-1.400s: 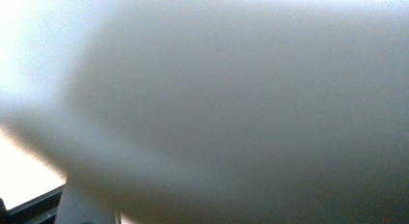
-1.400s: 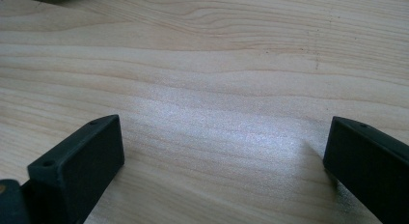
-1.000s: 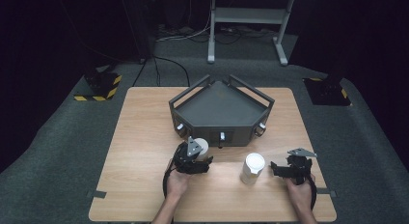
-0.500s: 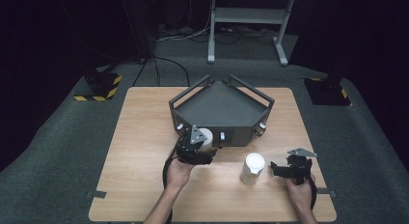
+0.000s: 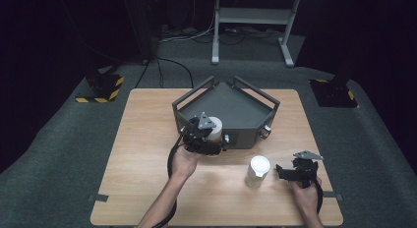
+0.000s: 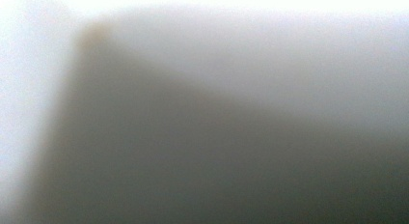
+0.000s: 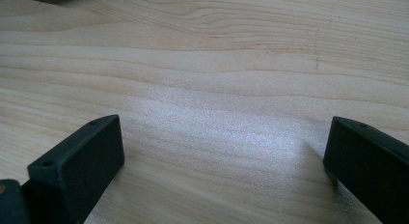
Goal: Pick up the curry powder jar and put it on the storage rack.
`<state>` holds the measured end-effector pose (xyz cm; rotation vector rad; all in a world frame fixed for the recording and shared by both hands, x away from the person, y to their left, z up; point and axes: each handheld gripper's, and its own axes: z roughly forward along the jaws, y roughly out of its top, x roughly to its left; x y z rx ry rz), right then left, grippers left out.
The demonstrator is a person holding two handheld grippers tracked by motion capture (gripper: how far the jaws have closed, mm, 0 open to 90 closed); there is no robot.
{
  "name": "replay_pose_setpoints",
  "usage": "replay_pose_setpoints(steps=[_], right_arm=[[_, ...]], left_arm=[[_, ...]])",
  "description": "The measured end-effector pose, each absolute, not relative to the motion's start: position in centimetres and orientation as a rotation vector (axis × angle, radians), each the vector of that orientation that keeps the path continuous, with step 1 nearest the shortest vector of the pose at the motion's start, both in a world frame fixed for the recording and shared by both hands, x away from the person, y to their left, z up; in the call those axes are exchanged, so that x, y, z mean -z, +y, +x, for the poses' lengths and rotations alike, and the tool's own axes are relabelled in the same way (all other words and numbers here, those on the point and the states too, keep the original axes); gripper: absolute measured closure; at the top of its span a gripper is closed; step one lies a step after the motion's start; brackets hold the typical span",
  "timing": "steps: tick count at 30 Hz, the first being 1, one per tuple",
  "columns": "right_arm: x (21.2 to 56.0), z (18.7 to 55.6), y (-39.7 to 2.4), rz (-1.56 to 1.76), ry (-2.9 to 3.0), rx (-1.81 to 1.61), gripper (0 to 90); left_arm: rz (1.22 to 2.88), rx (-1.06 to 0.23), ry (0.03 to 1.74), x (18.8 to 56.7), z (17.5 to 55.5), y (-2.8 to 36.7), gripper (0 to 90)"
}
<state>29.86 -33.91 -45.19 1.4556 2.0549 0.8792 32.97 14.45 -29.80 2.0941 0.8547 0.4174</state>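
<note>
a: left to right, quick. left gripper (image 5: 209, 139) sits centre-left of the high view, jaws clamped on a white cup (image 5: 214, 126), lifted up at the near wall of the dark tray (image 5: 235, 107).

b: left gripper view?

a: just a blurred pale surface (image 6: 241, 113) pressed up to the lens, probably the cup wall. no jaw detail there.

b: is the cup in the tray yet?

a: not yet. it hangs at the front rim, lower left of the tray, can't tell if it's over the floor of it or just outside.

b: further right?

a: second white cup (image 5: 258, 170) stands upright on the wooden table (image 5: 147, 154), lower centre-right, untouched. right gripper (image 5: 286, 173) just beside it at lower right, apart from it, jaws spread wide and holding nothing. its own view shows bare wood between them.

b: progress?

a: i'd say first cup mid-transfer, placing and release left, then the second cup.
</note>
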Motion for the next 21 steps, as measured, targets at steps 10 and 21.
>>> replay_pose_setpoints(steps=[10, 21], right_arm=[[45.2, 29.9, -33.9, 1.456, 2.055, -0.879, 0.0], [45.2, 29.9, -33.9, 1.456, 2.055, -0.879, 0.0]], left_arm=[[2.097, -0.427, 0.855, 26.9, 34.9, 14.0, 30.9], [2.1, -0.438, 0.886, 25.1, 37.8, 13.0, 30.9]])
